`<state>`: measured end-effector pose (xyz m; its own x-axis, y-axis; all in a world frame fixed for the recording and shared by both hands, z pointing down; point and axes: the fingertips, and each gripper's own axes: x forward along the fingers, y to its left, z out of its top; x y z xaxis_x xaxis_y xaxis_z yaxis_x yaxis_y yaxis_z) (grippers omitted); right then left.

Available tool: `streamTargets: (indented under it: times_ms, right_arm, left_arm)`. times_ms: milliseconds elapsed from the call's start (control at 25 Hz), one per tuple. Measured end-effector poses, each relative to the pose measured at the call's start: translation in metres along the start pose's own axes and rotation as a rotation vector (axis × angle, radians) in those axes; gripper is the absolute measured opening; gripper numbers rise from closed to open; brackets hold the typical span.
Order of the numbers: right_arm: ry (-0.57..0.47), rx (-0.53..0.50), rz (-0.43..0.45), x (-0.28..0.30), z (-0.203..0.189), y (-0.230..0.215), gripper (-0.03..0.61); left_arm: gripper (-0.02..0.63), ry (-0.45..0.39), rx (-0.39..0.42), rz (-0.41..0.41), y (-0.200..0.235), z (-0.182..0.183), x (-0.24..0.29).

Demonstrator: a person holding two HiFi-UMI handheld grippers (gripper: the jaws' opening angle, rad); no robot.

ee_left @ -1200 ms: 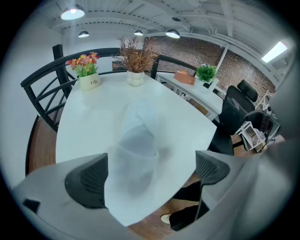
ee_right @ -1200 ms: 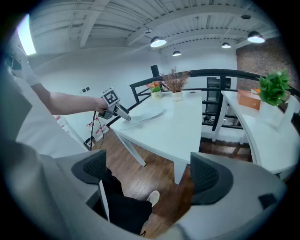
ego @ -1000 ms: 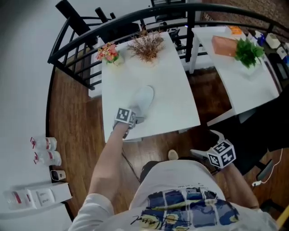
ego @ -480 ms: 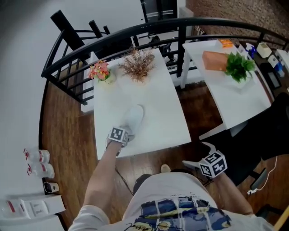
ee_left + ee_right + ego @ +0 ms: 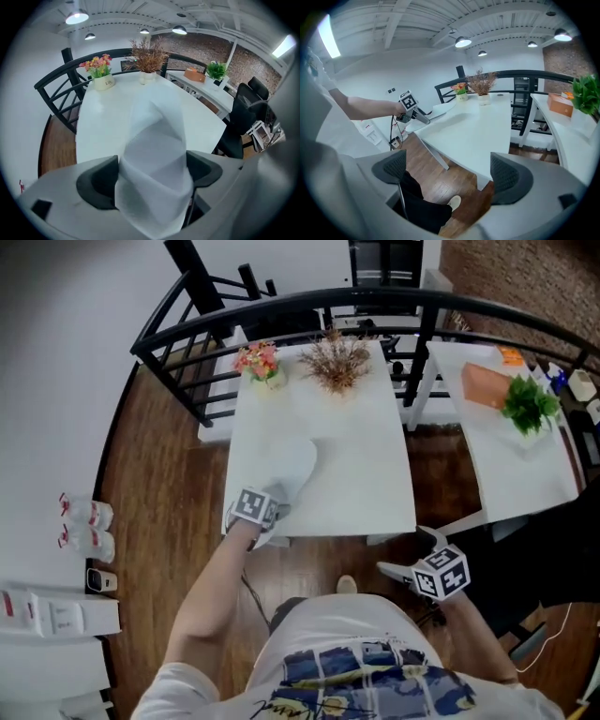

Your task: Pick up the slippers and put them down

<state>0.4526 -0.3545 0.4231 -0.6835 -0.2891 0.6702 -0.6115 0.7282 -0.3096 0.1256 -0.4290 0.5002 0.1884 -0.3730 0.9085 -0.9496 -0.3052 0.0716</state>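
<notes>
A white slipper hangs over the front left part of the white table, its heel end in my left gripper. In the left gripper view the slipper fills the gap and both dark pads press into its soft sides while the jaws are still closing. It looks raised a little off the table. My right gripper hovers over the wooden floor off the table's front right corner. Its jaws stand open with nothing between them. No second slipper shows.
A pot of pink flowers and a dried bouquet stand at the table's far edge, before a black railing. A second white table to the right holds a green plant and an orange box. Bottles stand at the left.
The left gripper has shut on the slipper's heel and lifted it slightly toward the table's front left. The right gripper has shifted a little beside the table's corner.
</notes>
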Motion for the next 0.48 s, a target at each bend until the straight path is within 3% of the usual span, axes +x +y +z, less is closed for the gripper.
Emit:
streamTargets:
  times_ms: [240,480]
  right_arm:
    - [0.046,-0.068,0.082,0.038,-0.002,0.052,0.575]
    - [0.099,-0.161,0.186,0.081,-0.004,0.157,0.575]
  left_arm:
    - [0.44,-0.014,-0.099,0.058,0.036,-0.072,-0.054]
    - [0.439,-0.059,-0.206,0.111,0.081,-0.177,-0.117]
